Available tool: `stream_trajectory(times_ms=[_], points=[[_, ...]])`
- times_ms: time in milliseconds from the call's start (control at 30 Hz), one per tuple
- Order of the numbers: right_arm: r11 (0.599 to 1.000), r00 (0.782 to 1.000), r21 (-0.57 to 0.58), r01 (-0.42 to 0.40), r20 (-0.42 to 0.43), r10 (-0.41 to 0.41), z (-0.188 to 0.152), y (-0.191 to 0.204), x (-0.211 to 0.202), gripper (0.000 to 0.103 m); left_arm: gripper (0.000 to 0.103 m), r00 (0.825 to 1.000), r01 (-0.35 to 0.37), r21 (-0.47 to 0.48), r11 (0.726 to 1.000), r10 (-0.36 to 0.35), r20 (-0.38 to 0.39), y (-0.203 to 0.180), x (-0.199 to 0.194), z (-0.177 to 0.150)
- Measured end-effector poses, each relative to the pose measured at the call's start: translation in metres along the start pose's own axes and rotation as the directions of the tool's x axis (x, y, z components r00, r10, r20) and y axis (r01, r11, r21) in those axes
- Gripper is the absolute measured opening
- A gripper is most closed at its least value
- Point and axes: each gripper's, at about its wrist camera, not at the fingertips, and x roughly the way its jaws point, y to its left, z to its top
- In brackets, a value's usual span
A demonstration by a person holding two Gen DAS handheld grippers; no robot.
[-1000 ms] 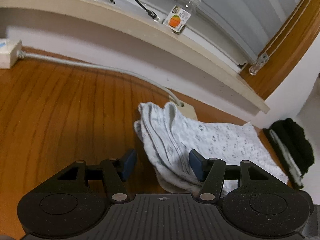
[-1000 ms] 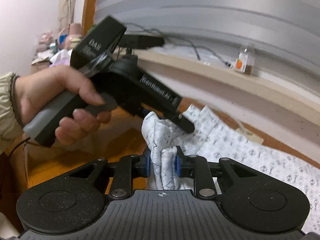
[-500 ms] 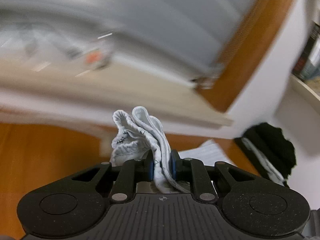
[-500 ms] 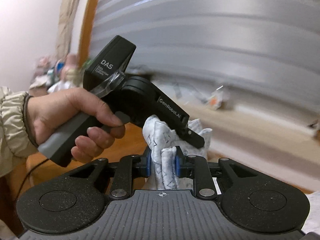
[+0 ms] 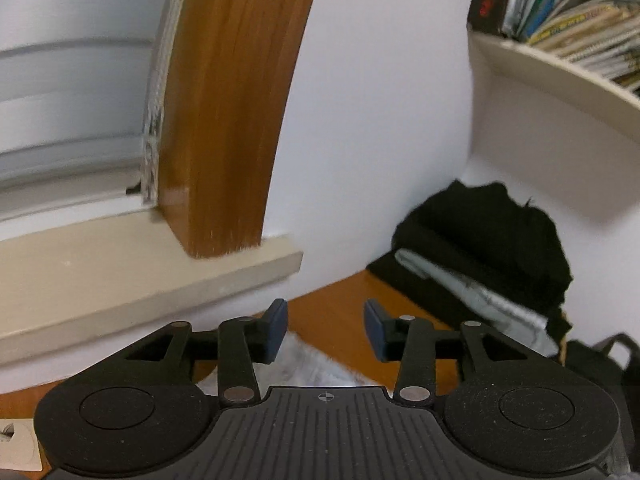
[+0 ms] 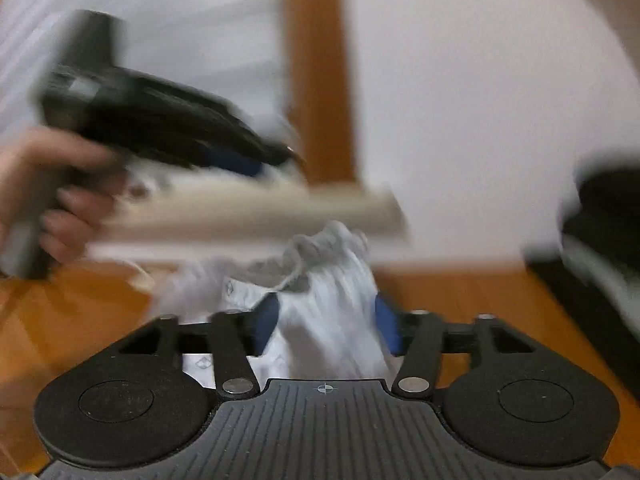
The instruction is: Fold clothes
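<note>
In the left wrist view, a window blind and its wooden frame stand above a pale sill at the left. The left tool hovers over the wooden tabletop with its jaws spread; they have just been opening, and nothing is between the blue pads. A corner of the pale patterned garment lies on the tabletop just below and behind the pads, apart from them. To the right, a black bundle with a light folded cloth lying along it sits against the wall, under a shelf of books. The right wrist view is heavily blurred. At its left, a person's hand grips the handle of the left tool, which points toward the middle of the picture above the sill. In the centre the garment stands bunched between the pads of the right tool, whose jaws have just been opening and stand apart; whether the pads press on the cloth I cannot tell through the blur. The black bundle shows at the far right.
</note>
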Motion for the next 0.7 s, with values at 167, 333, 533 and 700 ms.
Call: stream_trajectory(times_ms=[167, 333, 533, 700], points=[[0.999, 1.000, 0.027, 0.021, -0.020, -0.020, -0.005, -0.028, 0.006, 0.067, 0.056, 0.999, -0.047, -0.010, 0.999, 0.047, -0.010, 0.038, 0.004, -0.029], [0.997, 0.998, -0.049, -0.058, -0.040, 0.056, 0.017, -0.005, 0.035, 0.067, 0.058, 0.996, -0.092, -0.038, 0.995, 0.091, -0.014, 0.087, -0.002, -0.059], [0.983, 0.977, -0.100, -0.153, -0.165, 0.135, 0.043, 0.036, 0.094, 0.066, 0.058, 0.996, -0.073, -0.134, 0.988, 0.080, 0.044, 0.138, -0.019, -0.082], [0.990, 0.967, -0.046, -0.133, -0.225, 0.119, 0.061, 0.039, 0.131, 0.043, 0.058, 0.997, -0.056, -0.179, 0.982, 0.064, 0.037, 0.161, -0.025, -0.094]])
